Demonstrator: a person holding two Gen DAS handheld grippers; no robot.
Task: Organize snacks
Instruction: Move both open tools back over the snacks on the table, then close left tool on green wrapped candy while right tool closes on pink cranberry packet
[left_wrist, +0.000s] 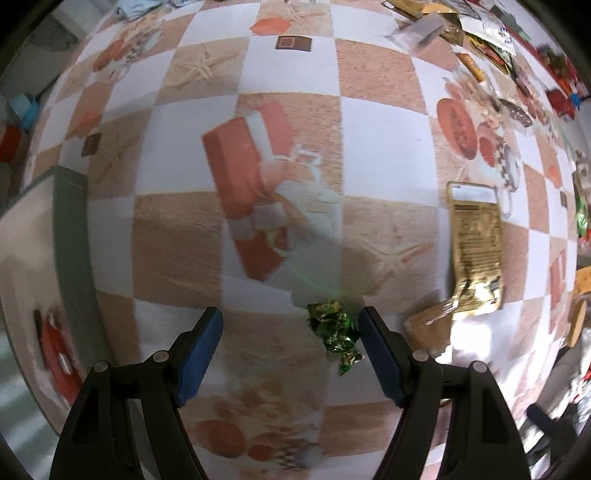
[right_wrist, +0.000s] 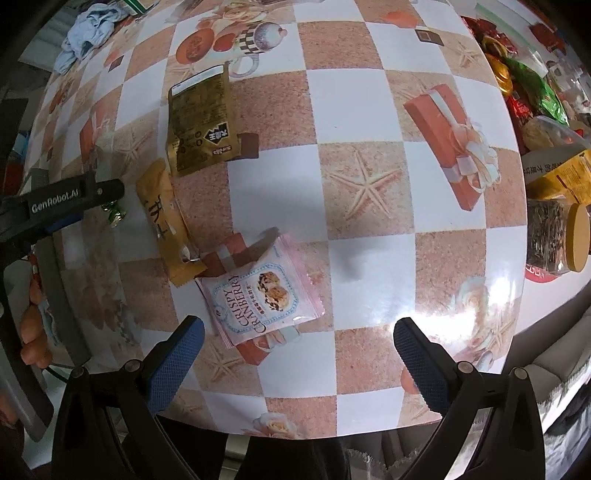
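Left tongs (left_wrist: 290, 325) spread wide, green candy (left_wrist: 334, 330) beside right pad (left_wrist: 376, 354)

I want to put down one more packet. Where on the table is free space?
Free: the wide patch between the gold packet and the snack pile at the table's right edge, and beyond the cranberry cookie packet. Crowded: around the yellow packet and green candy.

Home dining spot — table (right_wrist: 369, 110) under a printed checkered tablecloth (left_wrist: 369, 147), snack packets (right_wrist: 532, 81) heaped along one edge.
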